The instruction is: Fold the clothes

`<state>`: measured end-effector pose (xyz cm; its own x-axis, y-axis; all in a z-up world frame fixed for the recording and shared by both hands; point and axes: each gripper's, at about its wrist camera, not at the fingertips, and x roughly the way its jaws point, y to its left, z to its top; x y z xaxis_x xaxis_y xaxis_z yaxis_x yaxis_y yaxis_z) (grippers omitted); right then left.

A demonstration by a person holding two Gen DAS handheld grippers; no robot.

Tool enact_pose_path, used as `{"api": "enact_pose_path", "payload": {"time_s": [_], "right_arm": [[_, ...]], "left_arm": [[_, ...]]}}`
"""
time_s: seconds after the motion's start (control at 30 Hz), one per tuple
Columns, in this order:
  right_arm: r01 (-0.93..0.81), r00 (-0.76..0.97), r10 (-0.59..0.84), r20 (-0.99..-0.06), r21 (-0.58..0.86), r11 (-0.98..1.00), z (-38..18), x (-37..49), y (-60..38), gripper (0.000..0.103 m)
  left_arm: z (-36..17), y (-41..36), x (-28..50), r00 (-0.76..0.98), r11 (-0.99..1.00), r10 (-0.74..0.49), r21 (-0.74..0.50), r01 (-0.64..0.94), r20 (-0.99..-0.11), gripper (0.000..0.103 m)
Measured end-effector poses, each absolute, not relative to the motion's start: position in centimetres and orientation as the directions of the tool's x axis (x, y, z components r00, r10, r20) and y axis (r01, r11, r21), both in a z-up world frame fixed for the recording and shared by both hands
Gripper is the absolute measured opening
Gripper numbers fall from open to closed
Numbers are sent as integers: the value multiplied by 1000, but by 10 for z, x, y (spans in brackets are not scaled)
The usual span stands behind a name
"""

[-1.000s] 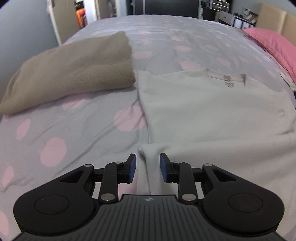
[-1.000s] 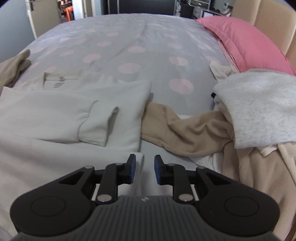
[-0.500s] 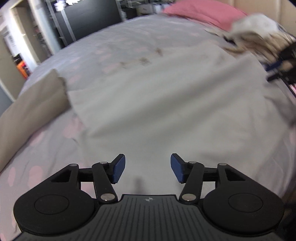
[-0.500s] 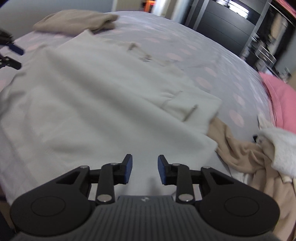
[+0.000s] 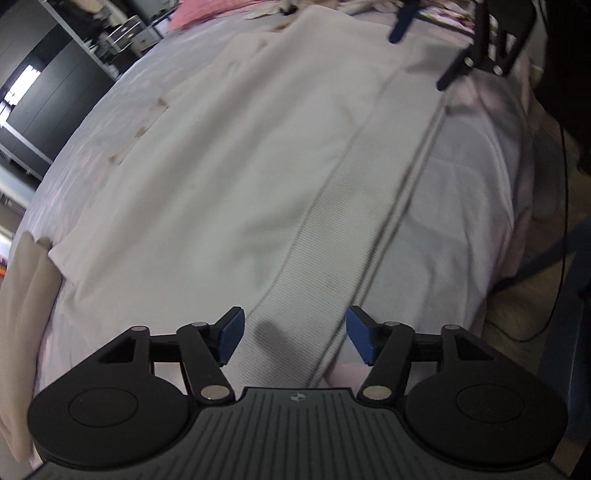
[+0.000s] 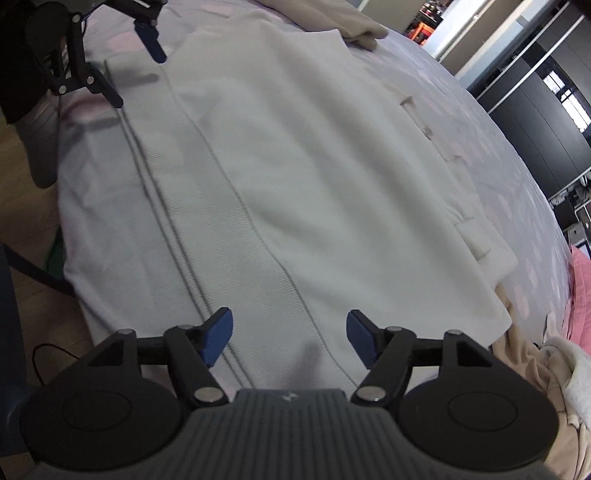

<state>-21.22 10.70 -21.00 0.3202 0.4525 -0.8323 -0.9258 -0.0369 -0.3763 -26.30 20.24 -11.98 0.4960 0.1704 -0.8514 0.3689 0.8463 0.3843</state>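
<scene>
The cream sweatshirt [image 5: 229, 155] lies spread flat on the bed [image 5: 461, 192], its ribbed hem band [image 5: 332, 236] running along the near edge of the mattress and its body reaching away toward the far side. In the left wrist view, a folded beige garment [image 5: 26, 302] sits at the far left, just beside the sweatshirt's corner. The left tongs [image 5: 293, 339] hang over the hem band, their blue pads spread and opening wider; the ribbed cloth shows in the gap below them, but neither pad presses on it. Farther along the hem, at the upper right of that view, the right tongs [image 5: 417, 48] appear, blurred, also above the cloth. A pink pillow [image 5: 207, 11] lies at the far end of the bed.

In the right wrist view, the left tongs [image 6: 136, 62] show at the upper left over the other end of the hem. The right tongs [image 6: 290, 341] are spread and opening too, hovering over the hem band [image 6: 236, 258] with cloth beneath the gap and no pad gripping it. A folded-in sleeve cuff [image 6: 476, 240] rests on the sweatshirt's right side. To the right, a heap of tan and white clothes [image 6: 535, 362] lies just beside the sweatshirt's edge, with the pink pillow [image 6: 581, 295] behind it. Dark wardrobes [image 6: 535, 92] stand beyond the bed.
</scene>
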Motion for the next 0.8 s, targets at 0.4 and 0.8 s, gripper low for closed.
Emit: {"api": "enact_pose_path", "payload": {"time_s": [0.4,0.8], "right_arm": [[-805,398,423,-814,-531,-264,-243,-235,101,93],[-726,441,461,-770,-608,-321,-248,-239,88,75]], "left_arm": [[-153,196,-266,492,761,294,512,398,-819,100],[-155,202,-260,462,758,313,511,405,-830,103]]}}
